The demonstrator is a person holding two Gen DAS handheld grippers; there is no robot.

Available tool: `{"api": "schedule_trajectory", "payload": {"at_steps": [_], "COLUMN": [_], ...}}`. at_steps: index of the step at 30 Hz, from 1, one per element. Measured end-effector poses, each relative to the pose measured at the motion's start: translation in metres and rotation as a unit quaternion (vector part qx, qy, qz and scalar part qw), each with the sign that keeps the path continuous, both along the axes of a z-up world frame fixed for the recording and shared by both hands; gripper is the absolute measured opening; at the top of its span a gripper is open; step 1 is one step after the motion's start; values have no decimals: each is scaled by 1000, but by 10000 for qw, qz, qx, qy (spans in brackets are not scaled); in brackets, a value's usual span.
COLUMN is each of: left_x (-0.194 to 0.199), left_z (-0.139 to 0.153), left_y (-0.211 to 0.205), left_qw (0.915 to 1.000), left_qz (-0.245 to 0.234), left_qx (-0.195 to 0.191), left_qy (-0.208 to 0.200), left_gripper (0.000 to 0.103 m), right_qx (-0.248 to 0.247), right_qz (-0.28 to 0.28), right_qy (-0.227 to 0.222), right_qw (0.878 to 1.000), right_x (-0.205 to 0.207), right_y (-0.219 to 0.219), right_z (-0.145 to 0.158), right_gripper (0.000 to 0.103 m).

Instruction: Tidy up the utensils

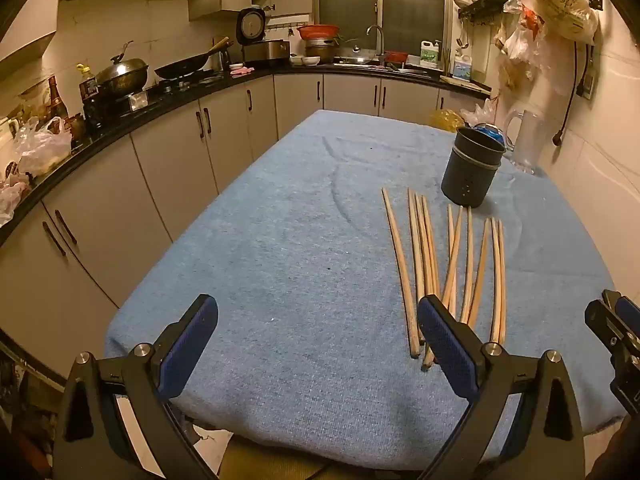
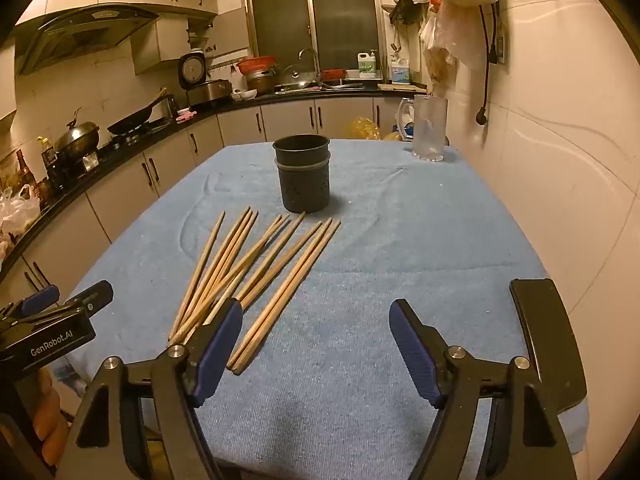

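Only legible text: "GenRobot.AI", white on black body of left gripper (image 2: 52, 312), seen in right wrist view. Bottle labels and bag print too blurred.

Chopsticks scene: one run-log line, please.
chopsticks: loose on cloth | holder: upright, empty | left gripper: open | right gripper: open

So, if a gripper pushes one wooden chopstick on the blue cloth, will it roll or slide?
The chopsticks look thin, stiff and light, so one would probably shift easily. The blue cloth looks rough, so sliding may drag. They lie close and partly crossed, so a push likely disturbs neighbours.
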State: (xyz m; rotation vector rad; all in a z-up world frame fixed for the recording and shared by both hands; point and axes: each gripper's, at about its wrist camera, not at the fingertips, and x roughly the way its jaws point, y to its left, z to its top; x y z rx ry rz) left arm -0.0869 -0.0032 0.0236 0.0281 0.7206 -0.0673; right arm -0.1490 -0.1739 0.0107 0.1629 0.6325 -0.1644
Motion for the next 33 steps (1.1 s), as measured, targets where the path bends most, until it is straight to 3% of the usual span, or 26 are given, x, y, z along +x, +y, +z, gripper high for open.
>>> {"api": "schedule_trajectory", "payload": {"at_steps": [19,24,33], "left_x": [-5,-6,-6], "left_z": [2,3,2], "left_y": [-5,-2,-5], "left_qw": [9998,9997,9997], "left_qz": [-25,-149,-199], "left_qx": [136,-66,-6], "left_qy": [-151,-180,-155], "left_gripper": [99,99,99], "right_qx": [44,46,56], "right_qz": [5,-1,6], "right_qy": [132,120,113], "right_qw": [9999,9999,9999], "right_x": [2,2,3], "right_y": [-1,-2,-2], "right_z": [-6,-7,-8], "right_gripper": [80,80,80]}}
